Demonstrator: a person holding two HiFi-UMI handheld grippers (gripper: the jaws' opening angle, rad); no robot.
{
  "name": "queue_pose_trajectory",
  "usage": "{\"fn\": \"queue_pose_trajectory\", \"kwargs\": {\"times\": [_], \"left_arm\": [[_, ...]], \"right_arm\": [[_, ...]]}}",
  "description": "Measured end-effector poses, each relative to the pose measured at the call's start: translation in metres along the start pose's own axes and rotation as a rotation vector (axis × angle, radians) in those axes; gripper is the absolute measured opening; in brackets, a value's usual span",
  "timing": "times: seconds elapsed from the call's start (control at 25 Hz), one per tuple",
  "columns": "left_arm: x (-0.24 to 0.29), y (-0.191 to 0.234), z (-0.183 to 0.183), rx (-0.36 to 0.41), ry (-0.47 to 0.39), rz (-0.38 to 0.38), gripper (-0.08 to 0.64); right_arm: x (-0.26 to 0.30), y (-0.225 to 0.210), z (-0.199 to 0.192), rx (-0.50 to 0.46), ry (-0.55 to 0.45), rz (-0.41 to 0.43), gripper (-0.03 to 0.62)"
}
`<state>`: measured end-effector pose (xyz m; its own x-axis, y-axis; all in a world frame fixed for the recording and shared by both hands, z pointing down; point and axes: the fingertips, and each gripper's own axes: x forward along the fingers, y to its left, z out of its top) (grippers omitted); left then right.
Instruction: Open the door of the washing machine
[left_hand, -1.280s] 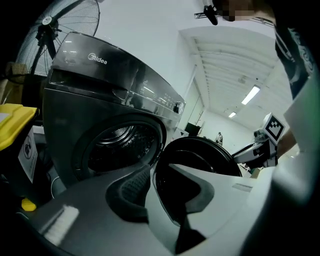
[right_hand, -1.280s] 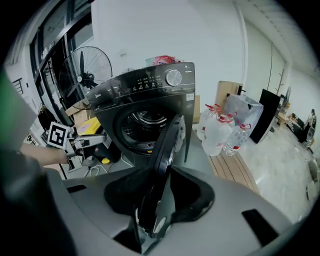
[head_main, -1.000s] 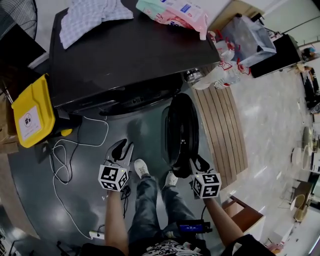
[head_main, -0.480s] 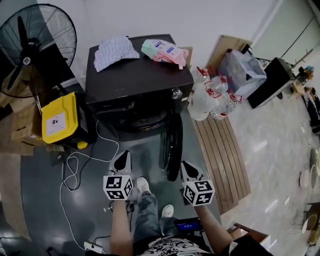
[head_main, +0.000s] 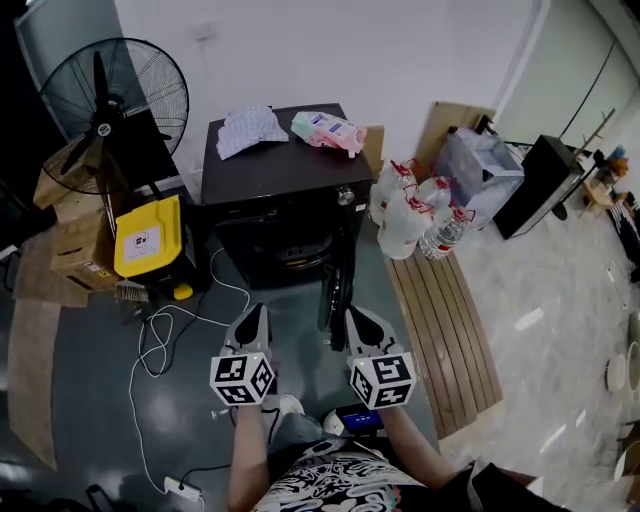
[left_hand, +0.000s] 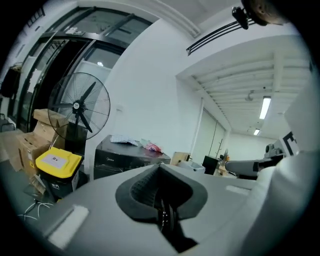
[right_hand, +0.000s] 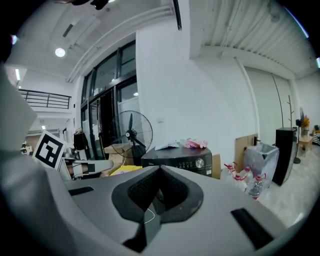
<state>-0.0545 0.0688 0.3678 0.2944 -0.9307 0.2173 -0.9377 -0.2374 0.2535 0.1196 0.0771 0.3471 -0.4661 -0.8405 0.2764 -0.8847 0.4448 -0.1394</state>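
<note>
Head view shows the door (head_main: 336, 285) of the washing machine (head_main: 280, 175) open mid-frame, with the left gripper (head_main: 251, 314) and right gripper (head_main: 356, 316) pressed together, empty, below it; the task looks done.

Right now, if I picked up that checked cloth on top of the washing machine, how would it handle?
The cloth lies crumpled, so it is probably floppy and would drape from one pinch. It looks thin, so likely light. Pushed across the smooth washing machine top, it would probably bunch up.

Left claw (head_main: 250, 322) and right claw (head_main: 359, 324) closed, empty, side by side, pointing forward.
</note>
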Motion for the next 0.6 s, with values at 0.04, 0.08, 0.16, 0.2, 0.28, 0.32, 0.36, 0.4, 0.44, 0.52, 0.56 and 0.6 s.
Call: {"fn": "queue_pose_trajectory", "kwargs": {"times": [0.04,0.08,0.16,0.2,0.28,0.32,0.36,0.4,0.44,0.52,0.56,0.6], "left_arm": [[-0.003,-0.002,0.0,0.007,-0.003,0.006,0.002],[-0.005,-0.005,-0.001,0.016,-0.002,0.005,0.002],[-0.007,-0.008,0.0,0.018,-0.002,-0.01,0.002],[-0.008,-0.009,0.001,0.009,-0.006,-0.017,0.002],[-0.011,-0.008,0.004,-0.006,-0.017,-0.015,0.002],[-0.012,-0.008,0.005,-0.002,-0.02,-0.01,0.002],[-0.012,-0.007,0.006,0.009,-0.021,-0.005,0.002],[-0.012,-0.007,0.007,0.022,-0.02,-0.002,0.002],[-0.012,-0.007,0.007,0.035,-0.016,-0.003,0.002],[-0.012,-0.009,0.005,0.052,-0.001,-0.012,0.002],[-0.013,-0.01,0.004,0.054,0.004,-0.019,0.002],[-0.013,-0.011,0.004,0.05,0.005,-0.025,0.002]], "right_arm": [[-0.001,0.001,0.003,-0.007,-0.009,-0.001,0.002],[-0.001,0.001,0.006,-0.012,-0.015,-0.004,0.002],[-0.001,0.0,0.01,-0.019,-0.023,-0.011,0.002],[-0.001,0.0,0.01,-0.021,-0.024,-0.015,0.002],[-0.003,-0.001,0.008,-0.023,-0.021,-0.02,0.002],[-0.004,-0.001,0.006,-0.023,-0.018,-0.022,0.002],[-0.005,-0.001,0.005,-0.02,-0.014,-0.023,0.002],[-0.005,-0.001,0.002,-0.017,-0.01,-0.024,0.002],[-0.005,-0.001,0.0,-0.015,-0.007,-0.025,0.002],[-0.006,0.0,-0.003,-0.013,-0.003,-0.024,0.002],[-0.006,0.0,-0.004,-0.012,-0.002,-0.024,0.002],[-0.007,0.0,-0.005,-0.012,0.0,-0.024,0.002]]}}
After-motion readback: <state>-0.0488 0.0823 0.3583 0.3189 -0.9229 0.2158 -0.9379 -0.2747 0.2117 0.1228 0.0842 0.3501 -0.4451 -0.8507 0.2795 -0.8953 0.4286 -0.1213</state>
